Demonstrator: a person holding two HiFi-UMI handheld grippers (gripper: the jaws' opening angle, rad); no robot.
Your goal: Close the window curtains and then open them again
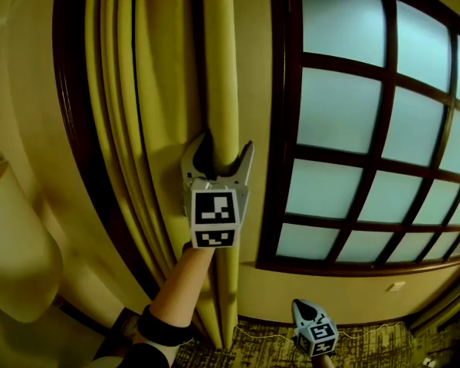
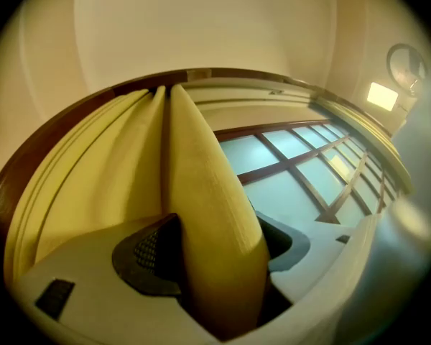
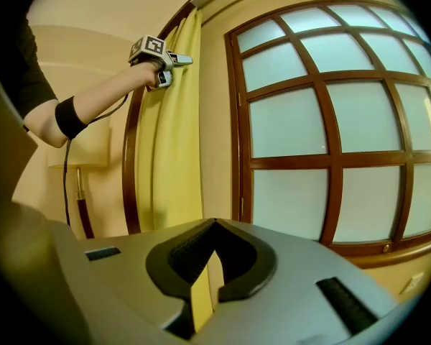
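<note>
- Head view: the left gripper (image 1: 225, 148) is raised, its jaws spread wide around one fold of the yellow curtain (image 1: 161, 129). The curtain hangs bunched at the left of the window (image 1: 353, 129). The right gripper (image 1: 305, 309) is low, near the patterned carpet (image 1: 268, 336), well apart from the curtain.
- Left gripper view: the curtain fold (image 2: 201, 192) stands between the wide jaws, and the left pad (image 2: 147, 249) shows beside it.
- Right gripper view: the jaws are closed together on nothing, with a strip of curtain (image 3: 172, 157) showing behind them. The person's arm (image 3: 93, 99) holds the left gripper high on the curtain's edge.
</note>
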